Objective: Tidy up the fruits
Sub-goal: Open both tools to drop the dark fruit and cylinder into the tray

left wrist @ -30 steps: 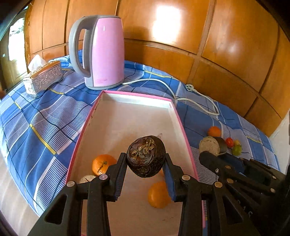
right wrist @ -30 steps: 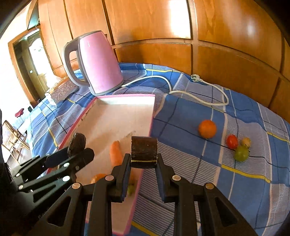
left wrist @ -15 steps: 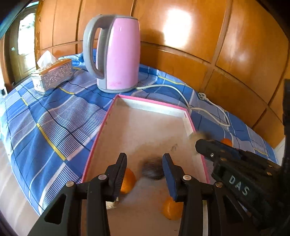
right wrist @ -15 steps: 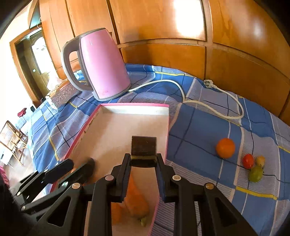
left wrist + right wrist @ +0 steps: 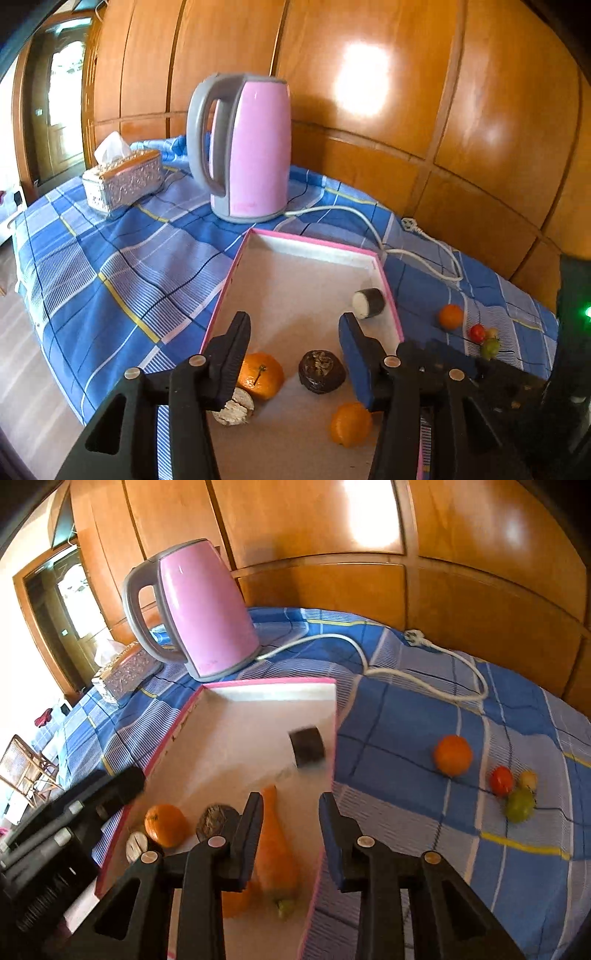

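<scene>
Both grippers, left (image 5: 295, 336) and right (image 5: 291, 812), gape empty over the pink tray (image 5: 314, 242) holding several fruits, while an orange (image 5: 453, 755) and small fruits (image 5: 515, 792) wait on the right.

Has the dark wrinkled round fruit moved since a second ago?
Yes. The dark wrinkled round fruit has dropped out of the left tongs, now open, onto the floor of the pink-rimmed white tray, beside the stemmed orange.
</scene>
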The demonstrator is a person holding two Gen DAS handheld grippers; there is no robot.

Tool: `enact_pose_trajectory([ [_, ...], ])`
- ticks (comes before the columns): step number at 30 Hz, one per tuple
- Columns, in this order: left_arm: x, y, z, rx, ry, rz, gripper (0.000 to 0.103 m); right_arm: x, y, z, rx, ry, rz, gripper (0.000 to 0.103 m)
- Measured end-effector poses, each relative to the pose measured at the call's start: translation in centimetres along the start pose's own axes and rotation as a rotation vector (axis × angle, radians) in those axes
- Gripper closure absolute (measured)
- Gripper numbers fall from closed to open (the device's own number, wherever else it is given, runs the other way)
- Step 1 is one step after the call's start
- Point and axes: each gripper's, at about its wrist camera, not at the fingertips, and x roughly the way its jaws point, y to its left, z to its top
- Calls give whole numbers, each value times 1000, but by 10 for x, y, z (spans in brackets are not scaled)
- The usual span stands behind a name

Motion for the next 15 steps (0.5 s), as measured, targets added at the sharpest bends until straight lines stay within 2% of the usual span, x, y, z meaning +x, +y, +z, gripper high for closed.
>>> enact_pose_trajectory([
  [15, -34, -26, -3, 66, -52, -50, 52, -30, -23, -28, 74, -41, -67, 71],
])
